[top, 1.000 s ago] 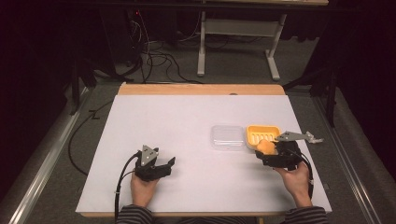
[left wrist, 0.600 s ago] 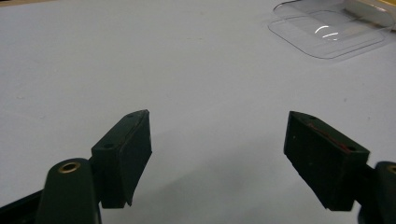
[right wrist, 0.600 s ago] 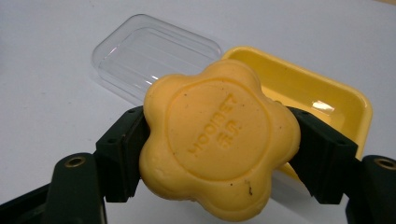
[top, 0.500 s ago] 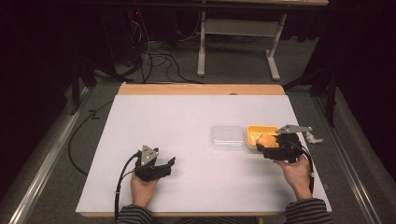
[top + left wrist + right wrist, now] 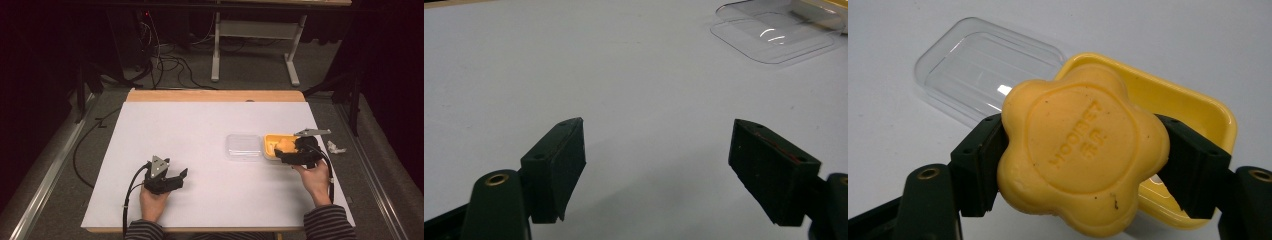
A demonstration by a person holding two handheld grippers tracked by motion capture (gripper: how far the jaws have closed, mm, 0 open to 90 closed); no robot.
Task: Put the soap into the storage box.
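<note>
A flower-shaped yellow soap (image 5: 1083,155) sits between the jaws of my right gripper (image 5: 1083,160), which is shut on it and holds it just over the yellow soap dish (image 5: 1198,110). In the high view the right gripper (image 5: 295,151) hovers at the dish (image 5: 271,141) on the table's right. The dish's clear lid (image 5: 243,147) lies flat to its left, and it lies behind the soap as the clear lid (image 5: 983,70) in the right gripper view. My left gripper (image 5: 172,181) rests low at the front left, jaws open and empty (image 5: 656,165).
The white table top (image 5: 200,130) has a wooden far edge. A small crumpled white scrap (image 5: 335,148) lies near the right edge. Cables and desk legs stand on the floor beyond the table.
My right gripper has carried the soap toward the far side, over the yellow dish. The left gripper has stayed put.
</note>
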